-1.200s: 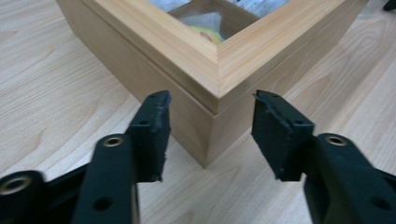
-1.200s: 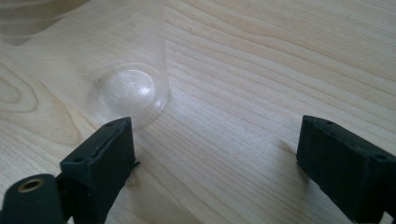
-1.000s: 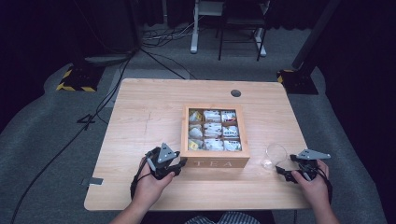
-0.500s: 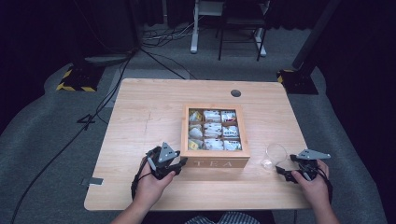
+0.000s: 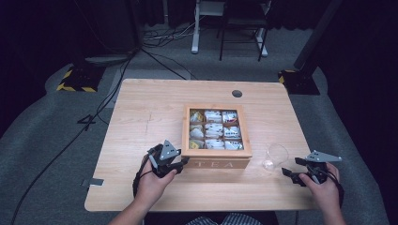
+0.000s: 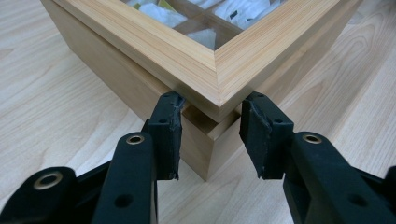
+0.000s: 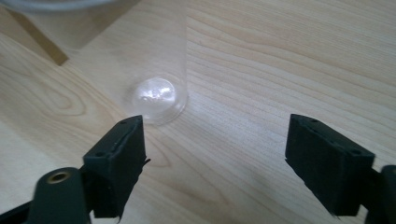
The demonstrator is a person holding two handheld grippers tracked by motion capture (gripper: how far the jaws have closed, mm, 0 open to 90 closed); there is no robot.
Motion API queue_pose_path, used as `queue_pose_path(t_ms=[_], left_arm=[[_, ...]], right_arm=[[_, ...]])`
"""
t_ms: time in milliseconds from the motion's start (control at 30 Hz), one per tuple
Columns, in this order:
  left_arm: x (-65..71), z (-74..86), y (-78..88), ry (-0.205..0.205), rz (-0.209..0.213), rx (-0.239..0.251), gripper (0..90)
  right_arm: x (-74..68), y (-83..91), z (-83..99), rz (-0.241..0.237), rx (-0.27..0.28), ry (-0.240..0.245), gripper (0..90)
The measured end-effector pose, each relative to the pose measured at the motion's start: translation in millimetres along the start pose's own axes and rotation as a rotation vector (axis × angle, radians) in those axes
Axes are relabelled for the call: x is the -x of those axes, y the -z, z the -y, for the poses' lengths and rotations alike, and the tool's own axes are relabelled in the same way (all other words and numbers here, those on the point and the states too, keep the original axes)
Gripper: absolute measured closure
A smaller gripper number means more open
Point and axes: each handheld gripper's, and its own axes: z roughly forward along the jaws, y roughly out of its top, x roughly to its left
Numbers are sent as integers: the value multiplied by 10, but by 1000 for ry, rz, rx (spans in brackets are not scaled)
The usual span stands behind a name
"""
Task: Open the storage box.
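Note:
A wooden tea box [image 5: 217, 163] with a glazed lid and "TEA" on its front wall stands mid-table, with several compartments of tea bags [image 5: 214, 129] under the glass. My left gripper [image 5: 182, 162] is at the box's front left corner. In the left gripper view the box [image 6: 154, 51] has that corner between the left gripper [image 6: 210, 105], whose pads press on it just below the lid. A clear glass [image 5: 276, 157] stands right of the box. My right gripper [image 5: 290, 171] is open beside it. In the right gripper view the right gripper [image 7: 215, 135] has been closing slightly with only bare wood between its jaws, and the glass [image 7: 156, 98] stands just beyond the left jaw.
The wooden table [image 5: 150, 112] has a round cable hole [image 5: 237, 93] near its far edge. Cables [image 5: 108, 93] run over the grey floor at the left. A desk frame [image 5: 206, 28] stands behind the table. A piece of tape [image 5: 94, 182] sticks to the table's left front edge.
My right gripper has risen a little beside the glass. The left gripper and the box have kept still.

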Motion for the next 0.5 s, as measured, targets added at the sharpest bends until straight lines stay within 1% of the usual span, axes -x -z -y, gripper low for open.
queue_pose_path(t_ms=[33,67,100,133,167,233,267,300,333,367,400,433,467,500], left_arm=[[-3,-13,9,1,1,7,591],[-10,-36,20,1,0,20,591],[-10,-36,20,1,0,20,591],[-18,-54,28,3,0,31,591],[-24,-63,33,0,-4,36,590],[-30,-81,37,4,-1,45,590],[-34,-87,38,9,1,51,589],[-39,-96,38,8,2,53,589],[-43,-103,40,3,-1,51,589],[-41,-111,38,10,1,53,589],[-42,-119,39,15,1,57,589],[-44,-128,41,18,2,58,589],[-51,-138,42,19,3,62,589],[-62,-148,45,12,-1,63,589]], right_arm=[[-3,42,-15,-5,12,-10,226],[-17,121,-48,-13,33,-26,226],[-17,121,-48,-13,33,-26,226],[-21,143,-61,-16,40,-25,226],[-44,205,-110,-5,49,-16,226],[-53,225,-131,-3,52,-13,226],[-61,249,-164,-2,60,-5,225],[-94,304,-251,-3,73,6,223],[-94,304,-251,-3,73,6,223],[-128,341,-332,-7,84,18,221],[-128,341,-332,-7,84,18,221],[-175,379,-428,-11,96,31,220],[-195,393,-476,-16,104,41,221],[-195,393,-476,-16,104,41,221]])
